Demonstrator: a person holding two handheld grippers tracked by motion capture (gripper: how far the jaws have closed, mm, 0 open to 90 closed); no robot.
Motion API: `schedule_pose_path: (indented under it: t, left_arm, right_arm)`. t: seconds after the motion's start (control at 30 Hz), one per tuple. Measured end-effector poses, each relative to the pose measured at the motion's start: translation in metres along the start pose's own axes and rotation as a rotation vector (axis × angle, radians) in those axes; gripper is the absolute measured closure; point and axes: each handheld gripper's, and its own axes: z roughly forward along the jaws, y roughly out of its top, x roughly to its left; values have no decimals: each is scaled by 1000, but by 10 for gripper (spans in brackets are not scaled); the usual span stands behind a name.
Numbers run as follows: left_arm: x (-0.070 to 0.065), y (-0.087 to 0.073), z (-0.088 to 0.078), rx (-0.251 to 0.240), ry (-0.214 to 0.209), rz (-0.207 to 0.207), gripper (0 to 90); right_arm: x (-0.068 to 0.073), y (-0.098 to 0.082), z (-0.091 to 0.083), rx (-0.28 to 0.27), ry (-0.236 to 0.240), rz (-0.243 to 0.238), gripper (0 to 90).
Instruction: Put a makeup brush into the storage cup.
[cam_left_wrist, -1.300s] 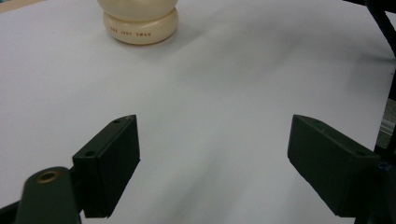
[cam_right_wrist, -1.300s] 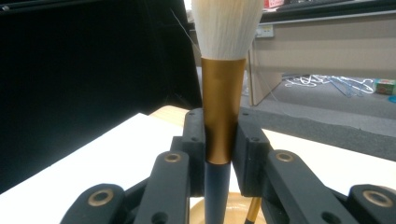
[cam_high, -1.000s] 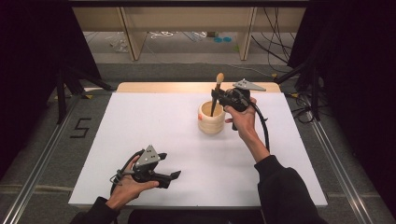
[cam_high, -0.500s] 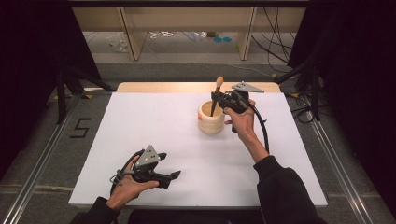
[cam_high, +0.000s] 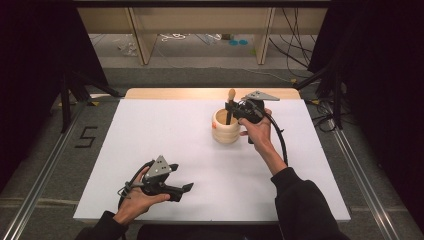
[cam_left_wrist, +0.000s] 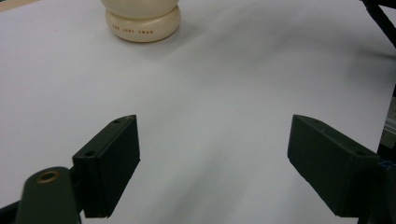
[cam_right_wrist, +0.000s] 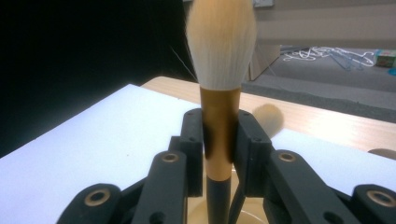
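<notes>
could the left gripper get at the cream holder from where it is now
Probably yes. The left gripper sits open near the table's front edge, and bare white tabletop lies between it and the cream holder. The right gripper, around the brush above the holder, crowds only its far right side.

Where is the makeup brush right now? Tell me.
In the high view the makeup brush stands bristles-up in the cream holder at the table's far right-centre, its gold ferrule between the right gripper's jaws.

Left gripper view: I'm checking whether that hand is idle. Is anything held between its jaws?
No. The left hand-held gripper has its jaws wide apart over the bare white table, with nothing between them.
</notes>
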Motion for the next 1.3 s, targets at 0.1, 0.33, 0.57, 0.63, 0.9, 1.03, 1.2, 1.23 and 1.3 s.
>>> schedule_pose_path:
  t: [0.1, 0.33, 0.57, 0.63, 0.9, 1.03, 1.2, 1.23, 1.3]
  left_arm:
    - [0, 0, 0, 0, 0, 0, 167]
    - [0, 0, 0, 0, -1, 1, 167]
    - [1, 0, 0, -3, 3, 0, 167]
    - [0, 0, -1, -2, 6, -3, 167]
    - [2, 1, -2, -13, 7, 19, 167]
    - [2, 1, -2, -22, 24, 0, 167]
    - [1, 1, -3, -17, 12, 0, 167]
    - [1, 1, -3, -16, 11, -1, 167]
    - [1, 1, -3, -15, 10, -4, 167]
  right_arm:
    - [1, 1, 0, 1, -29, 18, 552]
    - [3, 5, -5, 4, -51, 17, 394]
    - [4, 7, -10, 5, -43, 16, 361]
    - [5, 8, -13, -2, -38, 18, 349]
    - [10, 9, -23, -5, -28, 17, 292]
    - [13, 8, -27, -22, -27, 15, 278]
    - [15, 6, -35, -1, -26, 12, 275]
    - [15, 6, -36, -7, -33, 8, 277]
    - [16, 5, -38, -18, -36, -10, 279]
